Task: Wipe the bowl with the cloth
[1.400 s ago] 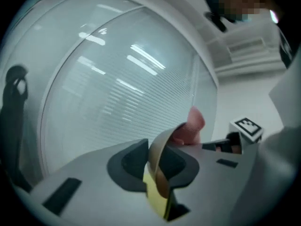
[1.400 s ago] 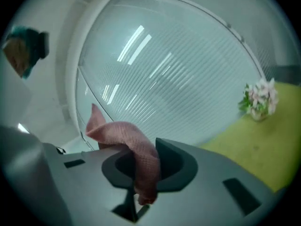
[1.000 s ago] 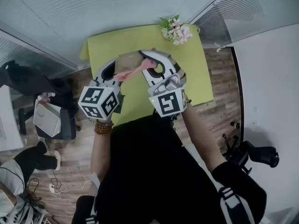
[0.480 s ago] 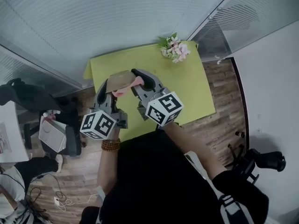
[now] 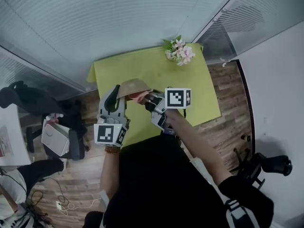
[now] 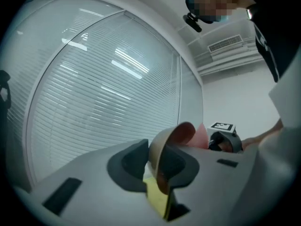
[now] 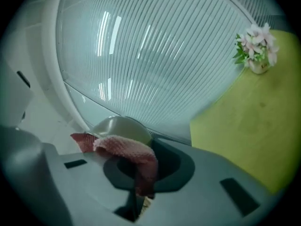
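A tan bowl (image 5: pixel 134 86) hangs above the green table (image 5: pixel 190 87), its underside turned up. My left gripper (image 5: pixel 121 91) is shut on the bowl's rim (image 6: pixel 162 147); its jaws have just been opening a little with the rim still between them. From the right, my right gripper (image 5: pixel 147 99) meets the bowl's near edge, shut on a pink cloth (image 5: pixel 140 97). Its jaws have just been closing on the cloth. In the right gripper view the cloth (image 7: pixel 129 149) drapes over the right gripper (image 7: pixel 138 173), with the bowl (image 7: pixel 123 126) just behind. The left gripper (image 6: pixel 157 166) view shows the cloth (image 6: pixel 201 135) past the bowl.
A small pot of pink flowers (image 5: pixel 179 51) stands at the table's far right corner, also in the right gripper view as flowers (image 7: pixel 256 46). Window blinds (image 5: pixel 118 23) run behind the table. A black chair (image 5: pixel 28 103) and a white bag (image 5: pixel 54 137) sit on the wooden floor at left.
My right gripper has sunk and rolled over, so its marker cube now faces up. The cloth has come down to the bowl's near edge. The left gripper has rolled a little and stayed in place.
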### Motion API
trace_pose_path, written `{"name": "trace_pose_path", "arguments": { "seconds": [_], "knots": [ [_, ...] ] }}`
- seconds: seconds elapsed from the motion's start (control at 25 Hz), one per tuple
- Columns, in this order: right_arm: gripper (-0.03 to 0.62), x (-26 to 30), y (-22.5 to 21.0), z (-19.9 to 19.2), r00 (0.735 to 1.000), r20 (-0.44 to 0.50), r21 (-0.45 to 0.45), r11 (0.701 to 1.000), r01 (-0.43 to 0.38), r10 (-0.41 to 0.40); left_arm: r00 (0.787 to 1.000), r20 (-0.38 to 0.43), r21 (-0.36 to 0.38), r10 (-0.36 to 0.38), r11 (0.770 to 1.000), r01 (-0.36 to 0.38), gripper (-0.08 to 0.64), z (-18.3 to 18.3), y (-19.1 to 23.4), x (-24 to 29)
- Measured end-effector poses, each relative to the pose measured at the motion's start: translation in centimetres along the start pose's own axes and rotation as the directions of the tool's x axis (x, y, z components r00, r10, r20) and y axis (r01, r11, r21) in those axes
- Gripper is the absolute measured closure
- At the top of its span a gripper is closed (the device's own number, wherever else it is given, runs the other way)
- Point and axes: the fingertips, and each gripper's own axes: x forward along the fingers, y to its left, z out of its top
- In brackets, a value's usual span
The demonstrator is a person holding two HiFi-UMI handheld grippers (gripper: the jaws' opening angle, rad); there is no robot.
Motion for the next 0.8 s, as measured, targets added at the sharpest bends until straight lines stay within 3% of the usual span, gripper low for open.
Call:
{"name": "trace_pose_path", "arguments": {
  "seconds": [0.08,0.16,0.28,0.36,0.48,0.56,0.64,0.68,0.72,0.8],
  "knots": [
    [0.571,0.3,0.1,-0.8,0.998,-0.049,0.038,0.999,-0.024,0.026,1.000,0.021,-0.048,-0.003,0.999,0.004,0.503,0.2,0.4,-0.1],
    [0.571,0.8,-0.1,-1.8,0.994,-0.094,0.115,0.992,-0.043,0.054,1.000,-0.006,-0.041,0.028,0.999,-0.029,0.503,0.1,0.9,0.1],
    [0.562,1.7,-0.9,-2.7,0.987,-0.133,0.209,0.976,-0.061,0.090,0.991,-0.100,0.106,0.092,0.991,-0.081,0.519,-0.8,1.6,0.6],
    [0.559,1.7,-1.1,-3.5,0.985,-0.140,0.234,0.970,-0.070,0.105,0.982,-0.156,0.146,0.105,0.986,-0.082,0.525,-1.9,1.7,0.5],
    [0.533,1.2,-1.3,-4.2,0.979,-0.176,0.210,0.976,-0.061,0.099,0.974,-0.208,0.036,0.094,0.995,-0.088,0.526,-3.5,2.3,0.4],
    [0.518,1.1,-1.4,-4.5,0.972,-0.215,0.191,0.980,-0.050,0.092,0.971,-0.223,-0.072,0.087,0.992,-0.105,0.526,-4.5,3.0,0.2],
    [0.508,1.2,-1.5,-5.0,0.959,-0.266,0.190,0.981,-0.048,0.099,0.967,-0.242,-0.133,0.082,0.984,-0.117,0.526,-5.3,3.6,0.0],
    [0.506,1.3,-1.5,-5.4,0.949,-0.296,0.193,0.980,-0.051,0.108,0.963,-0.256,-0.120,0.087,0.985,-0.121,0.526,-5.5,3.8,-0.1],
    [0.508,1.3,-1.5,-5.9,0.936,-0.330,0.195,0.979,-0.056,0.119,0.957,-0.271,-0.062,0.101,0.991,-0.122,0.526,-5.5,3.9,-0.2],
    [0.546,1.1,-1.6,-7.0,0.908,-0.392,0.203,0.977,-0.070,0.147,0.946,-0.290,0.168,0.143,0.981,-0.097,0.529,-5.1,3.4,-0.4]
  ]
}}
